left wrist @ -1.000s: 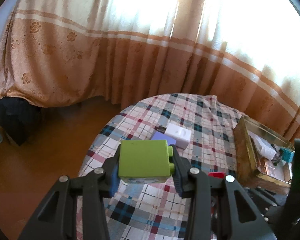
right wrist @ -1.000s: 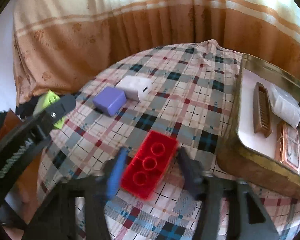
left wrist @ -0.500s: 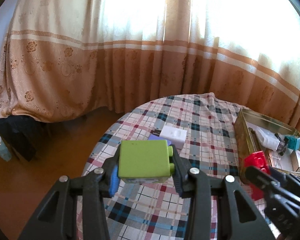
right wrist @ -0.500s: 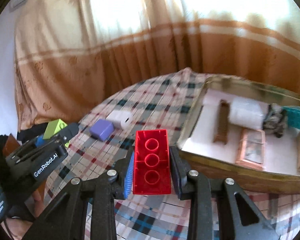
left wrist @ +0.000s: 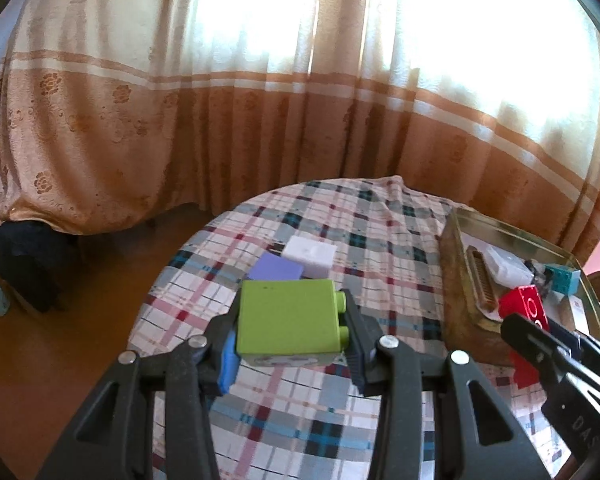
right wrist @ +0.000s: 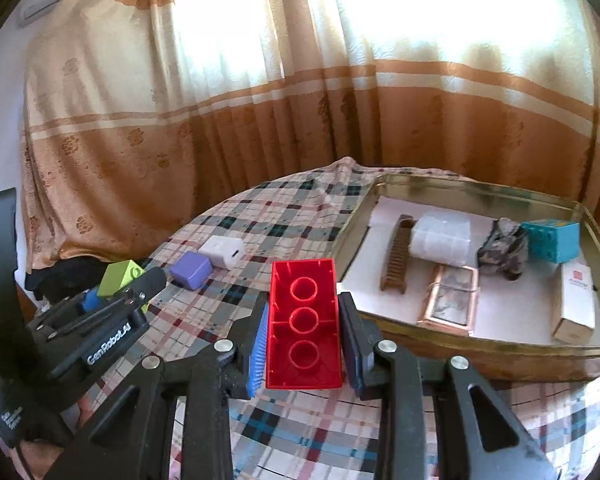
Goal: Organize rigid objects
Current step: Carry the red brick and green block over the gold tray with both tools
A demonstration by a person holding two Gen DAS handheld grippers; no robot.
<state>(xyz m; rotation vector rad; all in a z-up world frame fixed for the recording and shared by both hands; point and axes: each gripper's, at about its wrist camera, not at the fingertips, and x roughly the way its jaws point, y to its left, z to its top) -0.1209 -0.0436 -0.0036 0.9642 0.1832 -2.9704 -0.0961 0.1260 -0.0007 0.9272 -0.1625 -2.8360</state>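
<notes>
Hiding behind green block (left wrist: 287,322): purple block (left wrist: 279,267).

Both wrist views toward curtained table (left wrist: 380,240)

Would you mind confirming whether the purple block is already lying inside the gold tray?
No, the purple block sits on the checked tablecloth beside the white block, well left of the gold tray.

This is a room in a home: long beige and orange flowered curtains (left wrist: 228,92) cover a bright window, and a round table wears a checked cloth (right wrist: 300,216) above a brown floor (left wrist: 60,344).
</notes>
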